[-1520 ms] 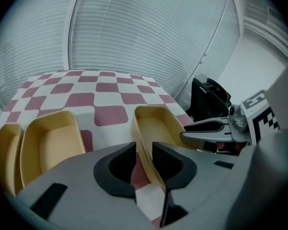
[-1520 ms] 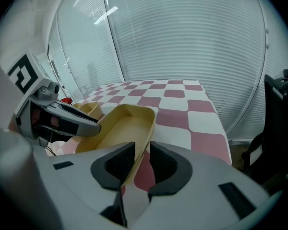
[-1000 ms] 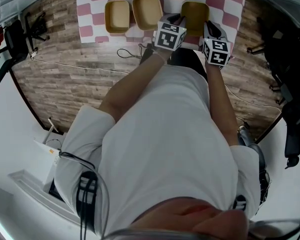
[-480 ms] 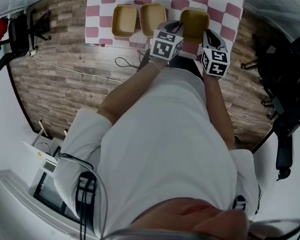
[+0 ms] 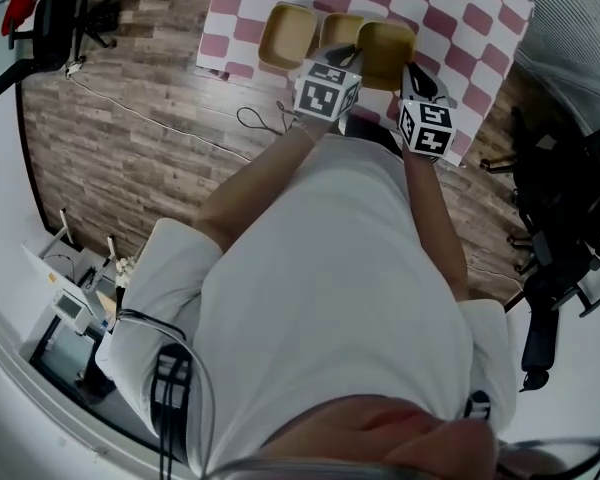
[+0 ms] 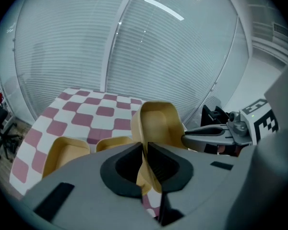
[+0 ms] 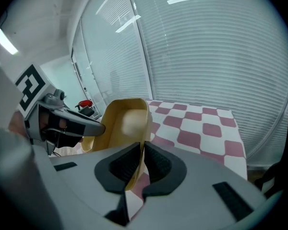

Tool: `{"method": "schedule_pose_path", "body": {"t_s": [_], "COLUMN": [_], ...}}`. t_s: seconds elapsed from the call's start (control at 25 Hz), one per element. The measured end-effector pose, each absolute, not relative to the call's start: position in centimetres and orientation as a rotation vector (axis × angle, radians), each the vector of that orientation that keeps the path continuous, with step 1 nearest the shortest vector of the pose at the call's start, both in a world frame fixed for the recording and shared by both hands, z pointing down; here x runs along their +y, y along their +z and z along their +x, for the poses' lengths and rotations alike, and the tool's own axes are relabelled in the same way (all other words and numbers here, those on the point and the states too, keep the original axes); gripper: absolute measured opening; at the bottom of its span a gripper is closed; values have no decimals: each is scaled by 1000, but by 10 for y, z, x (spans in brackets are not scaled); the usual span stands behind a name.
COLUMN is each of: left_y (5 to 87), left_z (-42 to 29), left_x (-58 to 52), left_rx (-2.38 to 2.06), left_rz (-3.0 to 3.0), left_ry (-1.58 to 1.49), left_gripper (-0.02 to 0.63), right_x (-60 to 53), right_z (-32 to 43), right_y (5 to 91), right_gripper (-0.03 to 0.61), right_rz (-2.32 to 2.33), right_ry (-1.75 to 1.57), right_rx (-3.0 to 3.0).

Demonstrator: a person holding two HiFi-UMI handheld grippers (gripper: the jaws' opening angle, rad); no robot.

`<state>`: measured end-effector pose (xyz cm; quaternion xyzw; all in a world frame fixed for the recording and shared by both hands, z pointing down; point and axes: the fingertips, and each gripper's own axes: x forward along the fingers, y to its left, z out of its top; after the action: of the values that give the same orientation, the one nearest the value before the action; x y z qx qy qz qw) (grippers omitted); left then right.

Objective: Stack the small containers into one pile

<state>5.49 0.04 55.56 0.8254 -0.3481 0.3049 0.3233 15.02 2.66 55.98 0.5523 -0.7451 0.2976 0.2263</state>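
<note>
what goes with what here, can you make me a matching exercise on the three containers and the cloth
Things:
1. right container
2. middle container
3. left container
4. checkered cloth

States:
A. pink and white squares
B. at the end of the row, untouched
C. rims pinched by the left gripper and the right gripper
D. on the cloth, partly hidden in the head view

Pairs: 1-C, 2-D, 3-B, 4-A

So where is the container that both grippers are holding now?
In the head view the held container is top centre, between the left gripper and right gripper, just right of the nearest resting container on the checkered cloth.
</note>
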Motion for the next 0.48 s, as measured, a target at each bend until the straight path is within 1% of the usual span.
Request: {"method": "schedule_pose_path", "body": {"t_s": [0.24,0.48], "left_y": [557,562], "left_z": [1,-15], "left_x": [-11,-16], "left_rx": [-1009,-1008], "left_rz": [2105,2103], "left_ry": [799,831], "left_gripper": [60,57], "right_x": [9,5], "right_z": [99,83], "right_y": [560,566], "right_gripper": [51,46], "right_rz": [1423,1398], "right_ry": [803,823], "right_rx": [-2119,-2110]}}
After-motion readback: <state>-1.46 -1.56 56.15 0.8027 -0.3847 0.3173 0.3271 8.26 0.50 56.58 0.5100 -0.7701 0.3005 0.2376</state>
